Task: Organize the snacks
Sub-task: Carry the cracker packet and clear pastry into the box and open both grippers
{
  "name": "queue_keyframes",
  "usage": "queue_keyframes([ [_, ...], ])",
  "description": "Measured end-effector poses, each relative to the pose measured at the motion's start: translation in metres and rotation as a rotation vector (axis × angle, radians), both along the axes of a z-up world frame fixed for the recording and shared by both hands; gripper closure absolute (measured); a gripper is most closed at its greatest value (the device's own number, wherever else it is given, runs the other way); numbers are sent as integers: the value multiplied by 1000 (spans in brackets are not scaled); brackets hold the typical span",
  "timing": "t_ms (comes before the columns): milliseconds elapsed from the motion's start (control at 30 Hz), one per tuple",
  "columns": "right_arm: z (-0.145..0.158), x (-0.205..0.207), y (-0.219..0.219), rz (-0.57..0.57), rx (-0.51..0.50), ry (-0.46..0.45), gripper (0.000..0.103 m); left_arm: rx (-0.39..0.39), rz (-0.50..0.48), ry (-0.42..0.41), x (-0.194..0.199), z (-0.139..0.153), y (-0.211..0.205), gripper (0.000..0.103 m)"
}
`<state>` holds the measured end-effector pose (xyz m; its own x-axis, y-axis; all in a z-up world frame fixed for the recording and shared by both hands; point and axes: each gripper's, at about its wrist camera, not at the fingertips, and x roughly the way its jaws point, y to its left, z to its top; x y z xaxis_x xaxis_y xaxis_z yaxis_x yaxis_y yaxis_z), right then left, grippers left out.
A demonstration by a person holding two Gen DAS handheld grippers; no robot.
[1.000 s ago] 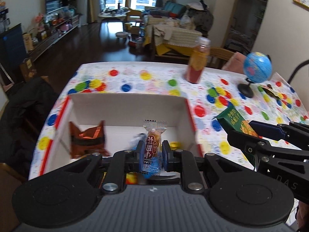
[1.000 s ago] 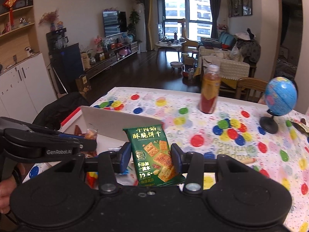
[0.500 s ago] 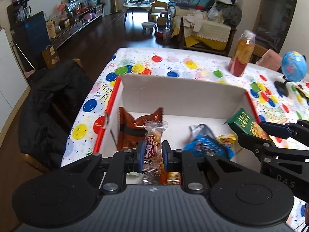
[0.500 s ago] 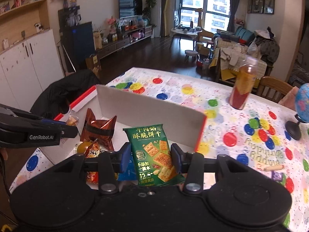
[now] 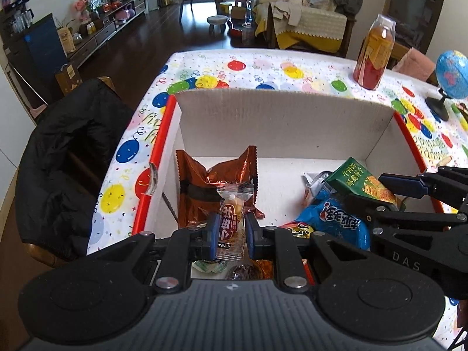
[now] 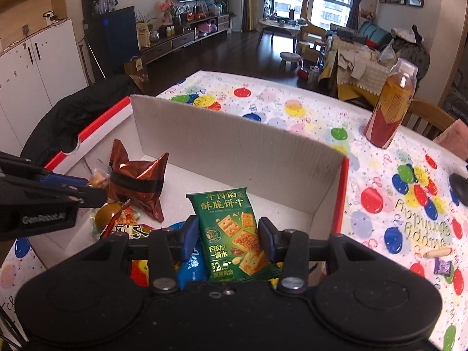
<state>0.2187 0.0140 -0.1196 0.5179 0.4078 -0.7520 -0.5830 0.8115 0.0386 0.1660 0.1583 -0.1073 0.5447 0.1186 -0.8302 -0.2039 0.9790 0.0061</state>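
A big table (image 6: 307,117) with a balloon cloth holds a white box (image 5: 280,122) with red edges, and a shiny brown bag (image 5: 216,187) and a blue bag (image 5: 342,222) lie inside the box. The right gripper (image 6: 228,238) pinches a green cracker bag (image 6: 231,234) and holds it up over the box. The left gripper (image 5: 231,232) pinches a small clear candy pack (image 5: 231,222) over the box too.
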Motion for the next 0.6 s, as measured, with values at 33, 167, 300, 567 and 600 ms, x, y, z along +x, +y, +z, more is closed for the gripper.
queue_keyframes([
  [33,-1,0,0,3,-2,10,60,-2,-5,9,1,-2,0,85],
  [167,-7,-2,1,8,4,42,60,0,-15,34,4,-9,-3,85],
  [300,-6,-5,0,8,1,40,56,5,-21,29,3,-12,-5,85],
  [567,1,-12,-6,-5,26,50,41,-17,-20,26,-2,-8,-8,84],
  [600,3,-14,-7,-7,30,45,39,-21,-20,26,-3,-7,-8,84],
])
